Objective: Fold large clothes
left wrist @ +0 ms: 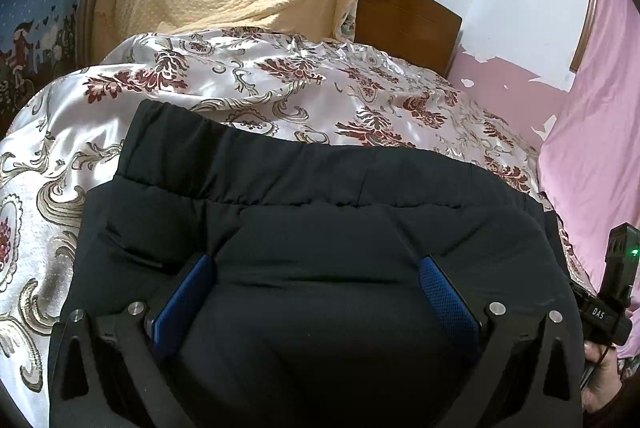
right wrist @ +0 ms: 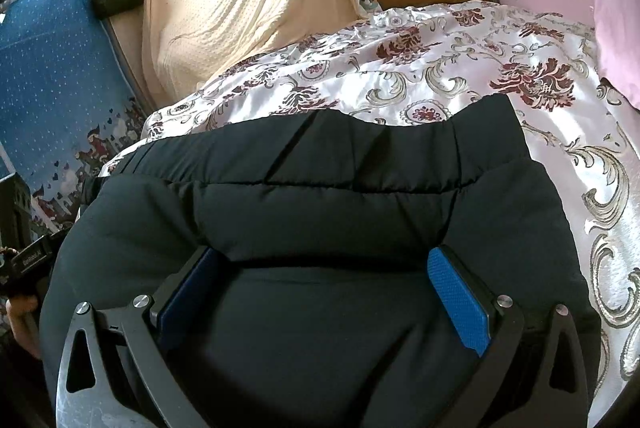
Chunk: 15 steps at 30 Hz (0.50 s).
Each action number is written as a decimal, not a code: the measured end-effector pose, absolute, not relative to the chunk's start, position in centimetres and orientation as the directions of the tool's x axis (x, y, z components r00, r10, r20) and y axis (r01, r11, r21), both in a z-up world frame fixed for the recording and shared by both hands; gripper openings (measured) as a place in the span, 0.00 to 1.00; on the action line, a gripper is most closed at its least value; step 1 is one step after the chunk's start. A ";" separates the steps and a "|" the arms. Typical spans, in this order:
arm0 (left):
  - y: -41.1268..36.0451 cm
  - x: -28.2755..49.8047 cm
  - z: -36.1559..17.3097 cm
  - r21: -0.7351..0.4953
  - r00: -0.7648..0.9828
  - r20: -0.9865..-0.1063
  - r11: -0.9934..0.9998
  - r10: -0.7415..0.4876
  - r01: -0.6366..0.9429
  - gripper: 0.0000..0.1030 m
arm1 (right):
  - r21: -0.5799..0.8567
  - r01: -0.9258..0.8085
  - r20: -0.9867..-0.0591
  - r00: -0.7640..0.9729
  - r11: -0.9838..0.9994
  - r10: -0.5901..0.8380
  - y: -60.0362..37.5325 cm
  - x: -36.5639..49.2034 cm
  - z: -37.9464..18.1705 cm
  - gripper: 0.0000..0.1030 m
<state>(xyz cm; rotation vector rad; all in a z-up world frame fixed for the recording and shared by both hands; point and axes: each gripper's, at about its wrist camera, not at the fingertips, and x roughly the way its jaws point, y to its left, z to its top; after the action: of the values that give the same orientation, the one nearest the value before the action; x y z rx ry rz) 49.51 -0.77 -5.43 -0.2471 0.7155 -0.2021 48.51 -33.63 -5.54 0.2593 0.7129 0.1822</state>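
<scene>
Garment [left wrist: 320, 211] lies folded on bedspread [left wrist: 280, 75].
Left gripper [left wrist: 316, 292] and right gripper [right wrist: 324, 288] hover with jaws apart, empty; next fold probably requires regrasping an edge.

Both wrist views look steeply down, close over the same black garment [left wrist: 320, 228] on the bed.

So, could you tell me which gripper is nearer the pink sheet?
Right. The right gripper is over the black garment's half toward the pink sheet; the left gripper is over the far half.
</scene>
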 end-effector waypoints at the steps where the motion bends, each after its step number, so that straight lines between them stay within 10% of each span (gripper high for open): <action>1: -0.8 49.5 -5.4 -0.291 0.738 -0.621 0.952 -0.266 0.098 1.00 | 0.296 -0.076 -0.621 0.742 0.952 0.253 -33.6 48.6 -5.6 0.99; 15: -0.9 49.7 -5.7 -0.289 0.742 -0.617 0.953 -0.261 0.095 1.00 | 0.304 -0.078 -0.623 0.737 0.949 0.260 -33.7 48.7 -6.1 0.99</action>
<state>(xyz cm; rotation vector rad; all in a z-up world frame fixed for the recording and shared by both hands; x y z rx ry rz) 49.74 -0.93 -5.74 -0.2462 0.7091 -0.1970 48.67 -33.73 -6.05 0.2669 0.7199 0.1881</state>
